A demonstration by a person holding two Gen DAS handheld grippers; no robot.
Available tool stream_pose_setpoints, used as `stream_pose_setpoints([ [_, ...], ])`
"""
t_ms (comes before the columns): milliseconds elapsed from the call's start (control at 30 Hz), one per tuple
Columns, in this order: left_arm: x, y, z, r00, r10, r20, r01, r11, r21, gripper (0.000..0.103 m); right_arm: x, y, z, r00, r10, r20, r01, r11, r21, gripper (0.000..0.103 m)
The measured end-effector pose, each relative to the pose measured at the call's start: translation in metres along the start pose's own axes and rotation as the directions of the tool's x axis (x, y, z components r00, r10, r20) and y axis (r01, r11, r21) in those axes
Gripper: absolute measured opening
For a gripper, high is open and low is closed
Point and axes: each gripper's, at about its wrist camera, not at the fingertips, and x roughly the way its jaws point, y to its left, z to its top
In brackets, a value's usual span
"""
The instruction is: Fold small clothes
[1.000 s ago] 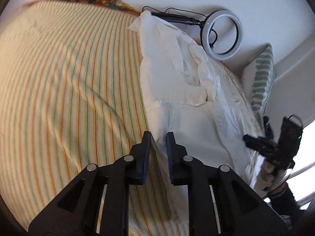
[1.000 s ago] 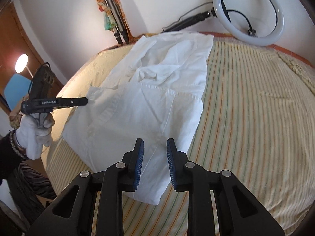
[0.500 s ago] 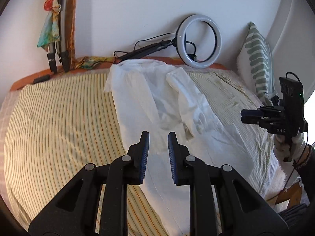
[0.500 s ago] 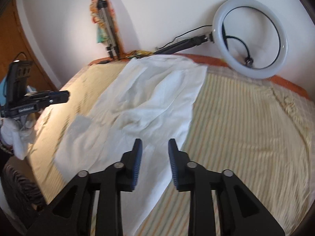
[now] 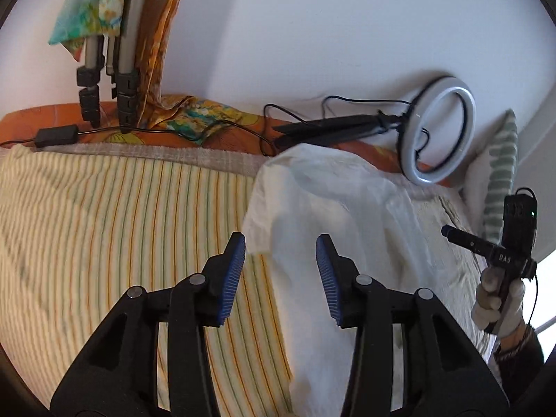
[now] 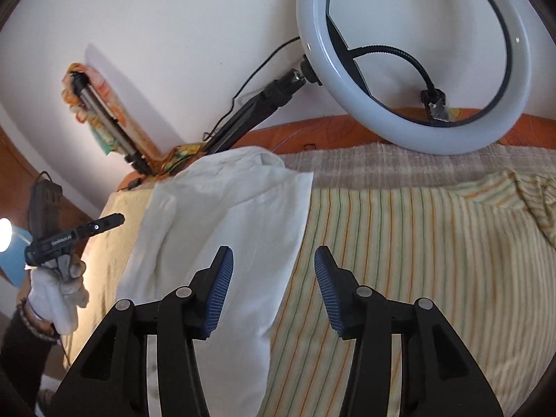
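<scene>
Shirt point(image 5: 333, 208) lies mid-frame on the striped bed point(image 5: 104, 208); left gripper point(image 5: 280, 271) and right gripper point(image 6: 274, 283) jaws spread, empty.

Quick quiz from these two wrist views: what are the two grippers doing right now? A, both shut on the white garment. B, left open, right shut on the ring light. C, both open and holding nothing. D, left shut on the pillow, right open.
C: the left gripper and right gripper both have wide gaps between their blue pads, with the white garment lying loose on the bed.
</scene>
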Motion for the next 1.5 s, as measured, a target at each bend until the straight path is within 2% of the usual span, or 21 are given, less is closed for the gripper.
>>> stream_pose_setpoints([
  [133, 0.029, 0.009, 0.013, 1.0, -0.013, -0.017, 0.013, 1.0, -0.015, 0.043, 0.032, -0.006, 0.016, 1.0, -0.016, -0.021, 0.016, 1.0, -0.004, 0.048],
  [233, 0.046, 0.011, 0.017, 0.999, -0.021, -0.034, 0.021, 1.0, -0.006, 0.043, 0.049, -0.011, 0.025, 0.999, 0.02, -0.037, -0.019, 0.999, 0.031, 0.047],
  [267, 0.051, 0.011, 0.018, 0.999, -0.02, -0.038, 0.02, 1.0, -0.006, 0.04, 0.052, -0.011, 0.026, 0.999, 0.019, -0.04, -0.018, 0.999, 0.027, 0.046],
  [300, 0.056, 0.012, 0.018, 0.999, -0.015, -0.044, 0.015, 1.0, -0.007, 0.023, 0.057, -0.01, 0.028, 0.999, 0.007, -0.045, -0.006, 1.0, 0.014, 0.044],
  [333, 0.061, 0.013, 0.018, 0.999, -0.015, -0.051, 0.015, 1.0, -0.009, 0.01, 0.063, -0.006, 0.028, 0.998, -0.021, -0.059, 0.02, 1.0, -0.018, 0.032],
  [367, 0.065, 0.012, 0.018, 0.998, -0.021, -0.057, 0.021, 1.0, -0.005, 0.002, 0.068, -0.004, 0.028, 0.997, -0.044, -0.068, 0.041, 0.998, -0.038, 0.013],
  [400, 0.066, 0.01, 0.016, 0.999, -0.012, -0.046, 0.013, 1.0, 0.012, 0.001, 0.072, -0.002, 0.027, 0.996, -0.056, -0.077, 0.052, 0.997, -0.053, 0.006],
  [467, 0.061, 0.003, 0.012, 1.0, 0.0, -0.01, 0.001, 0.998, 0.058, 0.0, 0.073, 0.007, 0.028, 0.995, -0.079, -0.066, 0.072, 0.992, -0.101, 0.002],
  [533, 0.053, 0.003, 0.011, 0.999, 0.006, 0.042, -0.008, 0.999, 0.049, 0.0, 0.065, 0.013, 0.033, 0.996, -0.091, -0.011, 0.089, 0.985, -0.146, 0.001],
  [600, 0.055, 0.008, 0.011, 0.999, 0.023, 0.043, -0.024, 0.999, 0.03, 0.0, 0.061, 0.013, 0.041, 0.994, -0.104, 0.03, 0.107, 0.984, -0.144, 0.001],
  [667, 0.062, 0.008, 0.011, 0.999, 0.048, 0.016, -0.049, 0.998, 0.029, 0.0, 0.07, 0.009, 0.041, 0.99, -0.141, 0.003, 0.14, 0.98, -0.145, 0.001],
  [733, 0.058, 0.002, 0.012, 0.998, 0.045, 0.041, -0.048, 0.997, 0.054, 0.0, 0.074, 0.012, 0.039, 0.986, -0.165, 0.002, 0.163, 0.972, -0.172, 0.001],
  [900, 0.048, -0.004, 0.015, 0.997, 0.039, 0.067, -0.043, 0.998, 0.051, 0.0, 0.057, 0.015, 0.044, 0.992, -0.117, 0.044, 0.122, 0.982, -0.142, 0.001],
  [1100, 0.018, -0.015, 0.018, 0.991, 0.032, 0.127, -0.042, 0.997, 0.07, 0.0, 0.031, 0.03, 0.048, 0.99, -0.102, 0.095, 0.116, 0.981, -0.156, 0.001],
  [1300, -0.019, -0.031, 0.013, 0.984, 0.03, 0.176, -0.048, 0.994, 0.098, 0.0, -0.011, 0.039, 0.04, 0.986, -0.063, 0.153, 0.087, 0.984, -0.156, 0.001],
  [1500, -0.06, -0.056, -0.006, 0.973, 0.024, 0.229, -0.062, 0.986, 0.158, 0.0, -0.05, 0.057, 0.024, 0.98, -0.038, 0.196, 0.074, 0.981, -0.179, 0.001],
])
